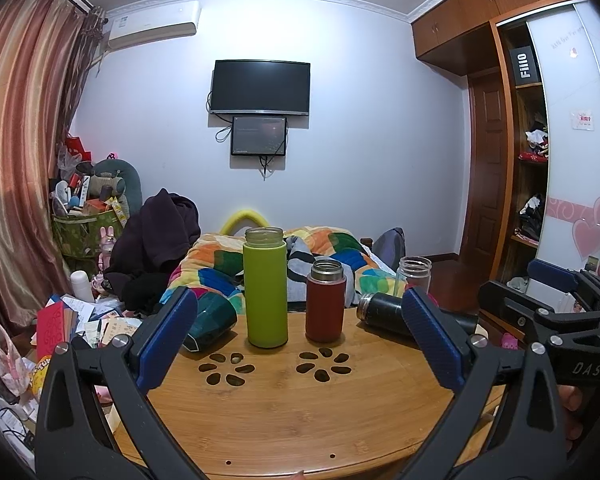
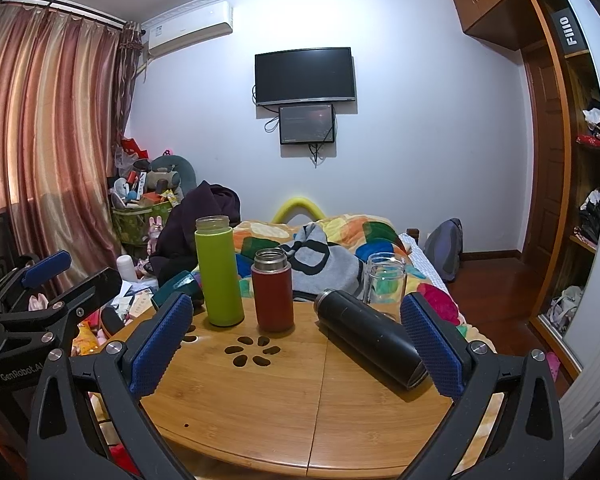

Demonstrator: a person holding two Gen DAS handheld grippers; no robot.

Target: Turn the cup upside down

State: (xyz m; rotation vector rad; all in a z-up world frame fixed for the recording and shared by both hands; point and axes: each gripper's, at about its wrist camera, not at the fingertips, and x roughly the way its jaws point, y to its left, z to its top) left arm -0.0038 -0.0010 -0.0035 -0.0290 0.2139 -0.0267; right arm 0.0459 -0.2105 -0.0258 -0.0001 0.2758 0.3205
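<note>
grippers are held over the near edge of the round bamboo table, both with jaws spread wide and nothing between the pads. left gripper is centred on the green cup, upright with mouth up, which is taken as the landmark. just right of it the red cup stands upright. further right a black flask lies on its side, close to the right gripper. behind the flask a clear glass jar stands. left of the green cup a dark teal cup lies tipped over.
</note>
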